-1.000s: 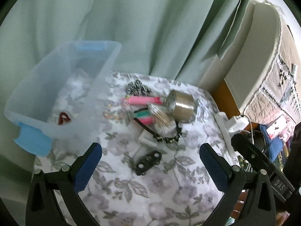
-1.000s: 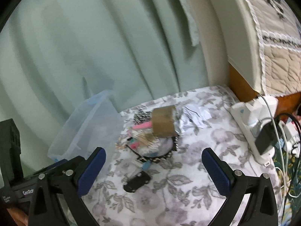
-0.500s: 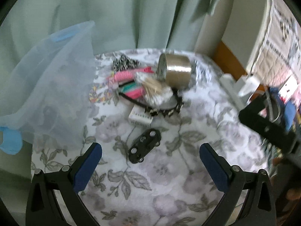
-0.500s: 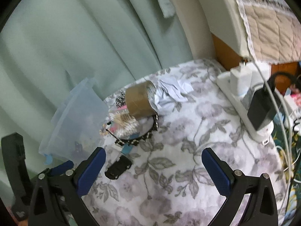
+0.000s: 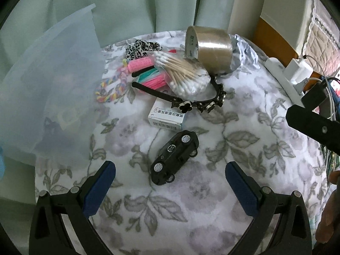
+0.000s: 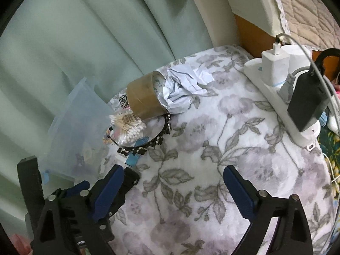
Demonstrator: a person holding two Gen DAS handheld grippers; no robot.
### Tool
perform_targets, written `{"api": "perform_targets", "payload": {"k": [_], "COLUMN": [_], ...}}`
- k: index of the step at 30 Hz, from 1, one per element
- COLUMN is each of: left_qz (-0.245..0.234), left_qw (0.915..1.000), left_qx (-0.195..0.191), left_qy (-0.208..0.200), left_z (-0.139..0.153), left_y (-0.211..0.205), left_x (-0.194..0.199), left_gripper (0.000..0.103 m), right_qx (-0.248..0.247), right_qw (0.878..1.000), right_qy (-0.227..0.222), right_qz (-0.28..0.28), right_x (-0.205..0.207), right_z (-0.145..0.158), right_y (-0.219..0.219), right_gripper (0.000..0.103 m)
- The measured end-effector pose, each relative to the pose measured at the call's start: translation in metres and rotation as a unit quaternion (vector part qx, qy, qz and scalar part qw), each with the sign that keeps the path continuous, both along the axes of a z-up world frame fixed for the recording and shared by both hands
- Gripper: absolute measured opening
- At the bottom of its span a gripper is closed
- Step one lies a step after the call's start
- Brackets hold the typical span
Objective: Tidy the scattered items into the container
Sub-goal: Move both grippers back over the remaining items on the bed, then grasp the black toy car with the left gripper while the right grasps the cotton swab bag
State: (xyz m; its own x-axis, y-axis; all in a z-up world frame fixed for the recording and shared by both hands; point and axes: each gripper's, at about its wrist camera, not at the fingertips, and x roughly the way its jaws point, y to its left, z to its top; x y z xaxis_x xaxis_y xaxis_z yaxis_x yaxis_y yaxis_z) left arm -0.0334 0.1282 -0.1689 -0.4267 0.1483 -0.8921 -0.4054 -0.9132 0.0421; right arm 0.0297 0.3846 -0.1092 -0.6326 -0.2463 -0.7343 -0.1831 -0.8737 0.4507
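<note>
A black toy car (image 5: 175, 157) lies upside down on the floral cloth, just ahead of my open, empty left gripper (image 5: 170, 182). Beyond it lie a small white box (image 5: 167, 116), a black flowered headband (image 5: 191, 103), a bag of cotton swabs (image 5: 184, 77), pink and green hair items (image 5: 141, 65), a leopard scrunchie (image 5: 141, 46) and a roll of brown tape (image 5: 209, 46). The clear plastic container (image 5: 48, 85) stands at the left. My right gripper (image 6: 173, 188) is open and empty over bare cloth; the tape (image 6: 144, 99) and crumpled paper (image 6: 182, 89) lie ahead of it.
A white power strip (image 6: 274, 87) with chargers and cables sits along the table's right edge. A green curtain (image 5: 127, 6) hangs behind the table. A bed with a quilt (image 6: 303, 10) is at the far right. The left gripper's body shows at the lower left of the right wrist view (image 6: 80, 210).
My left gripper has moved down and forward toward the black toy car, which is now much nearer. My right gripper has moved lower and closer to the table. Both stay open.
</note>
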Motion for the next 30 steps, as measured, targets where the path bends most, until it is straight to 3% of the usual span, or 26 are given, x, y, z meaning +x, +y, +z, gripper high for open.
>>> {"api": "perform_targets", "payload": {"k": [6,23,30], "left_qz": [-0.009,0.008,0.0], "left_qw": [0.9999,0.9981,0.9957], "left_qx": [0.003,0.042,0.071], "left_qy": [-0.005,-0.044,-0.06], "left_z": [-0.007,-0.02,-0.022], "left_y": [0.003,-0.017,-0.014], "left_x": [-0.01,-0.03,-0.034], "left_gripper": [0.095,0.066,0.044], "right_qx": [0.001,0.012,0.001], "right_qw": [1.0,0.995,0.995], "right_qy": [-0.005,0.001,-0.019], "right_qz": [0.013,0.101,0.102], "right_x": [-0.015,-0.085,-0.11], "right_z": [0.0,-0.006,-0.025], "right_y": [-0.01,-0.069,-0.07], "right_gripper": [0.087,0.083,0.08]}}
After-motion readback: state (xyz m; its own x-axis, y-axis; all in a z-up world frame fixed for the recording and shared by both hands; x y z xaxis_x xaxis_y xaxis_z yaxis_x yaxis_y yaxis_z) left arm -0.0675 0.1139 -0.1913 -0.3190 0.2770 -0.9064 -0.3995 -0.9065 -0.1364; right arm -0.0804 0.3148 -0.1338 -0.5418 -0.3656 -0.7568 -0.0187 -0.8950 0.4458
